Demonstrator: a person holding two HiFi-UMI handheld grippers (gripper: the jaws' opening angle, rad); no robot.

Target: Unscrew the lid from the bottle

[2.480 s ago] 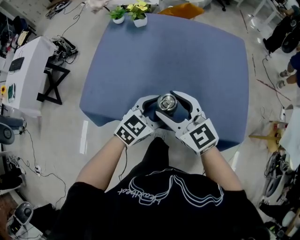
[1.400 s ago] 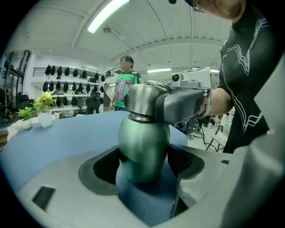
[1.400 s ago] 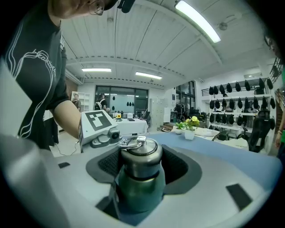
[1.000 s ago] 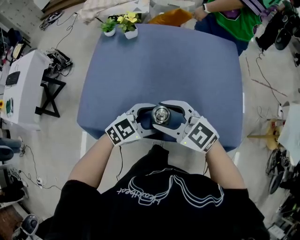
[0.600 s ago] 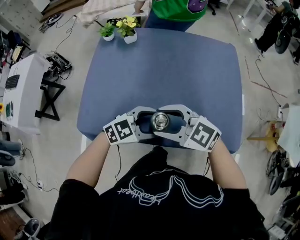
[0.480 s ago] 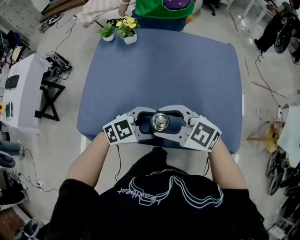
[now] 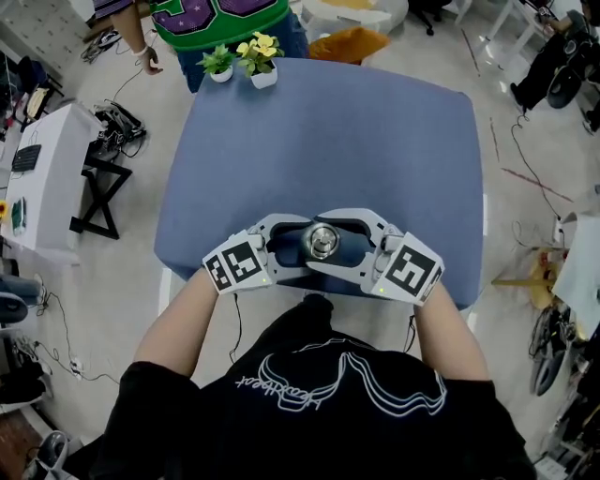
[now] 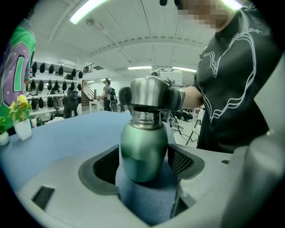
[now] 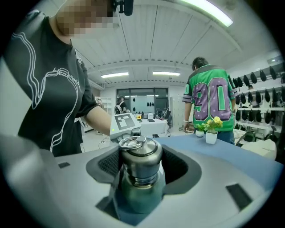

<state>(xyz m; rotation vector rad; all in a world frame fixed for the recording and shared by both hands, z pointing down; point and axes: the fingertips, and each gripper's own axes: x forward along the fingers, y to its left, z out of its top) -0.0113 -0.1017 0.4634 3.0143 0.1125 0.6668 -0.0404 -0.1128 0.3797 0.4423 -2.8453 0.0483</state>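
Observation:
A green metal bottle [image 8: 143, 151] with a steel lid [image 7: 322, 242] stands upright near the front edge of the blue table [image 7: 375, 141]. My left gripper [image 8: 143, 160] is shut on the green body, one pad on each side. My right gripper [image 9: 140, 162] comes from the opposite side and is shut on the lid [image 9: 141, 156], which carries a ring handle on top. Below the lid a band of bare neck [image 9: 139, 180] shows. In the head view both grippers [image 7: 314, 246] [image 7: 330, 240] meet around the bottle, close to my body.
Two small potted plants [image 7: 258, 58] [image 7: 219, 64] stand at the table's far left edge. A person in a green jersey [image 7: 216, 19] is just beyond that corner. A white side table [image 7: 42, 159] and floor cables lie to the left.
Both grippers keep their hold on the bottle and have barely shifted. The person in the green jersey has walked along the table's far edge towards the left corner.

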